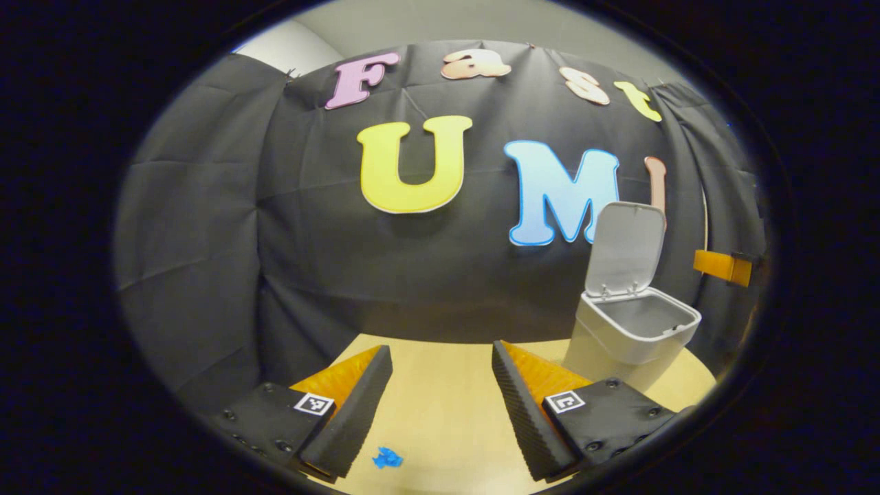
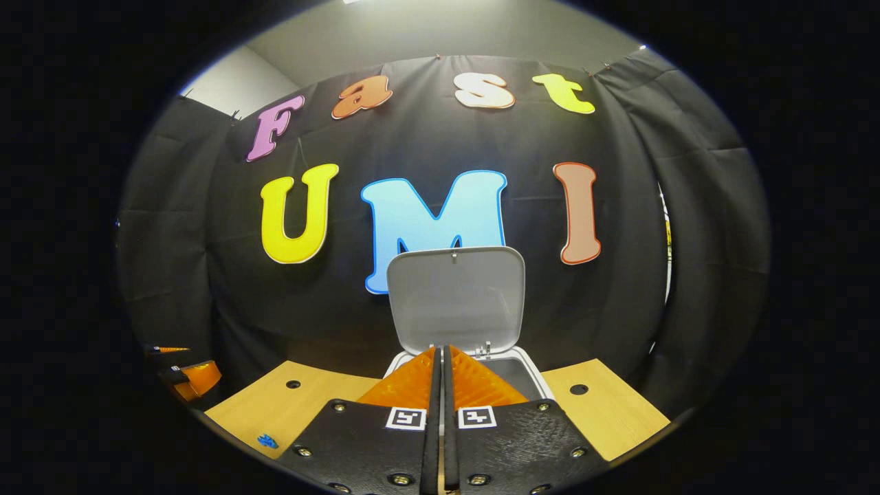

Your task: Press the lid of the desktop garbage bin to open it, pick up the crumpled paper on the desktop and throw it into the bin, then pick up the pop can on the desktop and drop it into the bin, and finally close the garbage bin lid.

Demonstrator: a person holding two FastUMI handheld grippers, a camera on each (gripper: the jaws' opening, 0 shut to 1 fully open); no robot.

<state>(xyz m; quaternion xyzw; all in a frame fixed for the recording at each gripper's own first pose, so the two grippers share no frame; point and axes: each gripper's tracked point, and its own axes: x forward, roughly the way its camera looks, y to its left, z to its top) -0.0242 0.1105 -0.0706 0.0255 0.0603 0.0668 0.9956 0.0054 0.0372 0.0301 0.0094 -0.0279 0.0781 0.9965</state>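
In the right gripper view, the right gripper (image 2: 441, 385) hides most of the garbage bin (image 2: 526, 377) below its raised lid (image 2: 455, 299). The other gripper (image 2: 184, 375) is cut off at the far left edge. A small blue scrap (image 1: 387, 457) on the desktop (image 1: 447, 412) is too small to identify.

You had a pale wooden tabletop (image 1: 440, 405) under you, a small blue scrap (image 1: 387, 457) lying on it near the front edge, two dark round holes (image 2: 579, 389) set into the wood, black cloth wall (image 1: 206, 227) hung behind.
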